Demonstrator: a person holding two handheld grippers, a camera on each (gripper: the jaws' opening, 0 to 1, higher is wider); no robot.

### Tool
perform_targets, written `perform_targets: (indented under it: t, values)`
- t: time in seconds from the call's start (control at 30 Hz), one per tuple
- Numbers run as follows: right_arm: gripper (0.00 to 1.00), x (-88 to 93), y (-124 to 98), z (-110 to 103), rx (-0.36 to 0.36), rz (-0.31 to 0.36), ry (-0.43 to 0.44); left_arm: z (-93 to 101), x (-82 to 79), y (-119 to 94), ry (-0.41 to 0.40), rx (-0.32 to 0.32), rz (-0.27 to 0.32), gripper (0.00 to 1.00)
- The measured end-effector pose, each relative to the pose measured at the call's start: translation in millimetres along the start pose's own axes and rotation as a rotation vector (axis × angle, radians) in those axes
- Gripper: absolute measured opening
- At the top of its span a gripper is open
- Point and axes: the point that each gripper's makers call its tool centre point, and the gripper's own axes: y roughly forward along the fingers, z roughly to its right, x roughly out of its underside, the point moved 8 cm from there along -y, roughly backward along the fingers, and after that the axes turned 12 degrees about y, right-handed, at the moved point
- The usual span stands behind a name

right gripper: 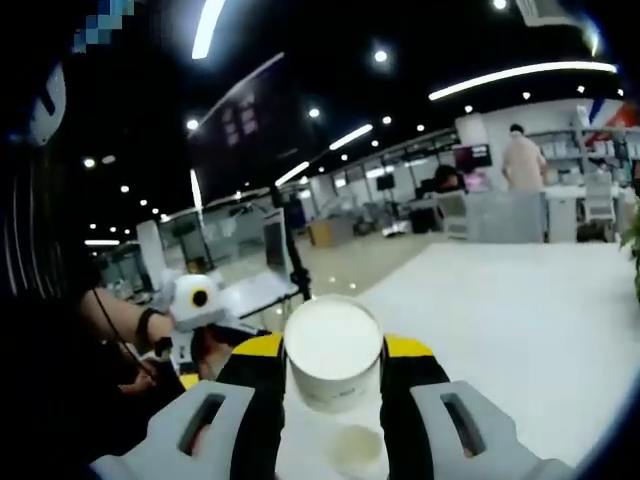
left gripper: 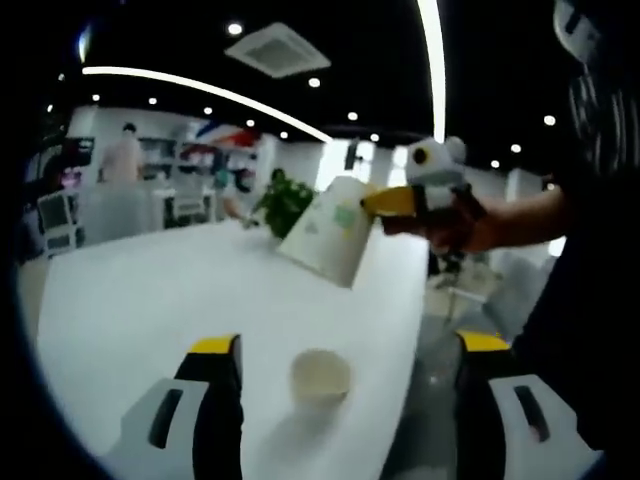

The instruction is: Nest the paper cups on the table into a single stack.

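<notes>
Right hand-held gripper (right gripper: 333, 400) clamps a cup (right gripper: 333, 355), airborne, tilted. Left hand-held gripper (left gripper: 345, 390) gapes wide, empty. Second cup (left gripper: 320, 376) stands at its twelve o'clock, near the counter (left gripper: 150, 300) edge. Carry step: next, lower cup squarely in. Open counter lies at ten o'clock.

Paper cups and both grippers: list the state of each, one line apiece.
held paper cup: off the table, tilted, clamped between the right gripper's jaws.
standing paper cup: upright on the white table, mouth open, nothing nested in it, untouched.
right gripper: shut on the held paper cup, raised above the table.
left gripper: open, jaws apart either side of the standing paper cup, not touching it.
</notes>
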Motion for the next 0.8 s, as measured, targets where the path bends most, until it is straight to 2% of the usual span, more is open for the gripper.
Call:
perform_targets:
  t: [0.23,0.33,0.43,0.53,0.6,0.67,0.73,0.8]
  values:
    - [0.33,4.6,6.4,-11.5,-0.036,0.001,0.010,9.5,-8.7,11.2,0.003,0.046,0.013,0.82]
    - [0.33,6.9,6.6,-11.8,-0.040,-0.005,0.015,13.4,-13.9,12.3,0.059,0.066,0.023,0.76]
    - [0.33,8.1,5.9,-13.0,-0.047,0.001,0.031,14.4,-16.8,13.7,0.031,0.077,0.034,0.76]
    - [0.33,10.8,5.2,-13.5,-0.052,-0.001,0.042,16.0,-21.0,13.8,0.047,0.075,0.051,0.74]
    - [0.33,13.4,4.4,-14.3,-0.060,-0.008,0.053,16.6,-30.5,11.8,0.055,0.070,0.111,0.70]
    - [0.33,14.5,1.3,-14.5,-0.077,0.007,0.081,11.5,-36.4,7.6,0.009,0.040,0.163,0.68]
    - [0.33,17.2,0.0,-14.7,-0.081,-0.003,0.082,8.5,-40.7,2.2,0.007,0.024,0.193,0.65]
    - [0.33,21.1,-1.5,-15.2,-0.092,-0.015,0.087,6.7,-41.6,-1.1,-0.005,0.030,0.200,0.61]
